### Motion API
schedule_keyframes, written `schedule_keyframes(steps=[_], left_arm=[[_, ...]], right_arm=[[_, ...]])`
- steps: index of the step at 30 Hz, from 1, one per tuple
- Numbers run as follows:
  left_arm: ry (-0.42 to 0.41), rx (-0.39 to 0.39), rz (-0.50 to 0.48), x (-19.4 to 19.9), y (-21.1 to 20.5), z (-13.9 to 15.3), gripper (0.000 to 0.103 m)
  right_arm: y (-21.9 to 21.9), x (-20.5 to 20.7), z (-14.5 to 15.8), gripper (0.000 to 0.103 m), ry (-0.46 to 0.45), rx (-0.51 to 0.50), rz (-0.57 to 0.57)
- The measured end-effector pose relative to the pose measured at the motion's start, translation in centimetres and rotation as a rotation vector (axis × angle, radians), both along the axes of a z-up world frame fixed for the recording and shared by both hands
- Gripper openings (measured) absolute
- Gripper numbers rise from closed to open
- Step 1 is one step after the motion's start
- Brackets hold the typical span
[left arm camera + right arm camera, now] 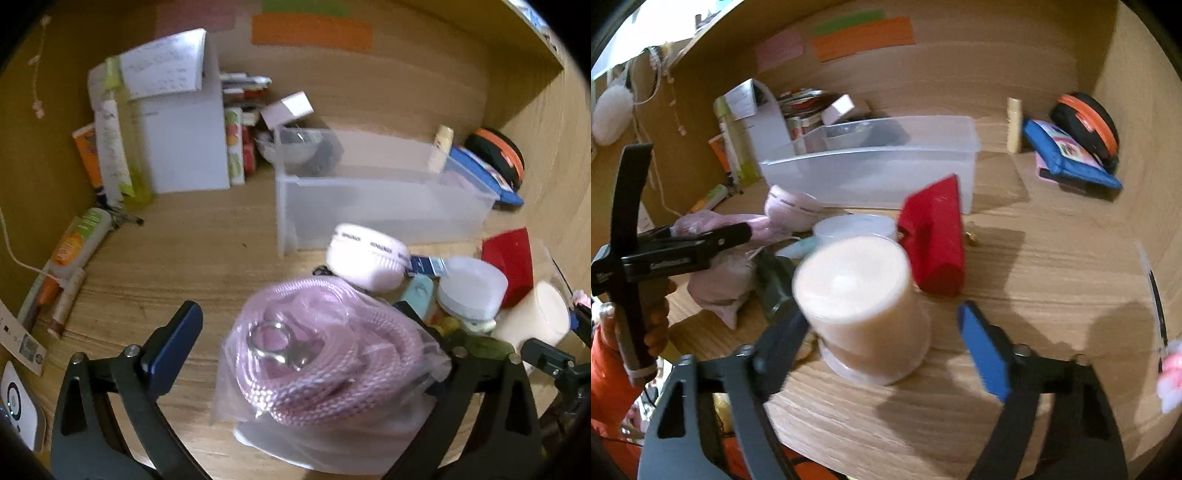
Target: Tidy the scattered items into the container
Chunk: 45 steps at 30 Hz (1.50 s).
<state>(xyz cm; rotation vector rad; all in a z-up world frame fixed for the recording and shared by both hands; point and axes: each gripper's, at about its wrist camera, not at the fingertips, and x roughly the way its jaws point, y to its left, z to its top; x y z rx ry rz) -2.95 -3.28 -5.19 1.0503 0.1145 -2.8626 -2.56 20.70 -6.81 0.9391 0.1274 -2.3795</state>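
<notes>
While most scattered items lie on the counter (1052,258), the clear container (384,206) holds little: only something dark at its far end. Left claw (303,332) gapes wide around the bagged pink rope (325,354); one pad is clear of the bag, the other hidden behind it. Right claw (886,332), part open, brackets the cream jar (860,295), contact unclear through blur. Remaining near the container's front wall: red box (934,240), white pouch (365,254), lidded tub (472,288).

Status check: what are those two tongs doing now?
Left tongs open around bagged rope. Right tongs open around cream jar. Bin behind clutter.
</notes>
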Motion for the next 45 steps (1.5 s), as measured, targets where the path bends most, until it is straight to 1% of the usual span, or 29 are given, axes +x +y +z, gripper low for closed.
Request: schedule_keyframes(steps=[1, 2, 3, 5, 8, 12, 16, 20, 26, 31, 35, 40, 45], left_arm=[[0.01, -0.009, 0.0, 0.1, -0.1, 0.1, 0.086], [0.01, -0.012, -0.005, 0.2, -0.1, 0.1, 0.081], [0.006, -0.01, -0.013, 0.1, -0.1, 0.0, 0.074], [-0.006, -0.005, -0.017, 0.1, -0.3, -0.3, 0.073], [-0.002, 0.01, -0.026, 0.2, -0.6, -0.4, 0.07], [-0.012, 0.038, -0.048, 0.3, -1.3, -0.1, 0.063], [-0.015, 0.067, -0.052, 0.5, -2.5, 0.3, 0.061], [0.0, 0.08, -0.035, 1.0, -3.7, 1.0, 0.06], [0.056, 0.088, -0.024, 1.8, -4.4, 3.2, 0.06], [0.108, 0.068, -0.023, 2.2, -4.1, 5.2, 0.06], [0.13, 0.057, -0.043, 2.1, -3.5, 6.3, 0.06], [0.148, 0.085, -0.065, 1.4, -3.0, 7.4, 0.06], [0.173, 0.074, -0.078, 0.1, -2.2, 8.7, 0.06]], right_arm=[[-0.3, 0.1, 0.0, 0.065, 0.008, 0.008, 0.006], [-0.5, 0.0, 0.0, 0.06, 0.008, 0.011, 0.014], [-0.7, -0.1, 0.0, 0.057, 0.005, 0.012, 0.022], [-0.8, -0.4, 0.1, 0.057, 0.005, 0.015, 0.022], [-0.7, -0.4, 0.0, 0.057, 0.008, 0.01, 0.023], [-0.7, -0.4, 0.2, 0.056, -0.007, 0.005, 0.025], [0.0, -0.6, 0.6, 0.055, -0.041, -0.043, 0.04], [0.1, -0.2, 1.5, 0.055, -0.008, -0.042, 0.034], [0.2, 0.1, 3.7, 0.055, 0.045, -0.044, 0.045], [0.3, 0.1, 5.6, 0.055, 0.094, -0.047, 0.054], [0.2, -0.3, 6.9, 0.055, 0.124, -0.053, 0.061], [-0.3, -1.3, 8.1, 0.055, 0.149, -0.046, 0.065], [-0.8, -2.8, 9.3, 0.055, 0.173, -0.049, 0.062]])
